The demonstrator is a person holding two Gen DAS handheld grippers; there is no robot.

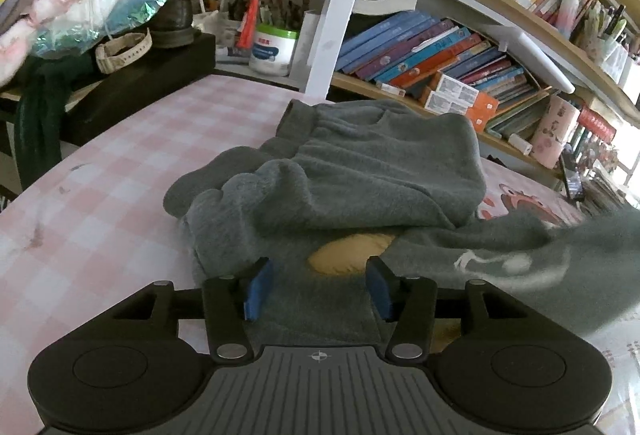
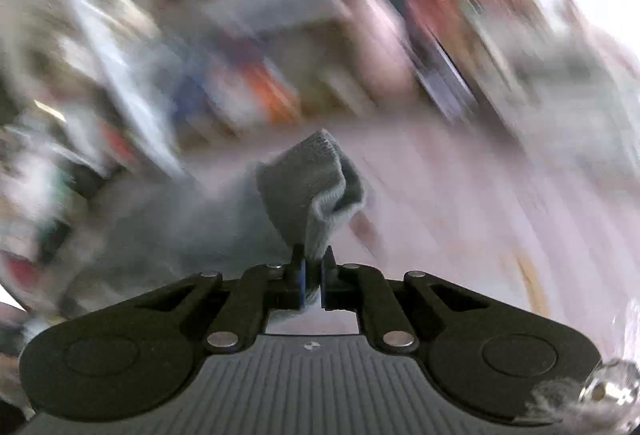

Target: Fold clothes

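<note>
Pink-and-white checked cloth (image 1: 132,139) covers the work surface. Far left on it: a dark box (image 1: 152,83) with a pale wristwatch (image 1: 120,49) on top, and a white jar (image 1: 274,49) behind. Centre: grey fleece garment (image 1: 360,171), lying in a rumpled heap on the cloth, one layer doubled over another, a yellow patch (image 1: 352,253) showing under the fold. Left gripper (image 1: 318,287) low over the garment's near edge, blue pads spread apart, fabric beneath and between them but not pinched. Right: bookshelf (image 1: 460,55) crammed with books. Right wrist view heavily smeared (background unreadable). Right gripper (image 2: 313,277) pressed together on a grey ribbed cuff (image 2: 316,179) of the garment, which stands up from the fingertips.
</note>
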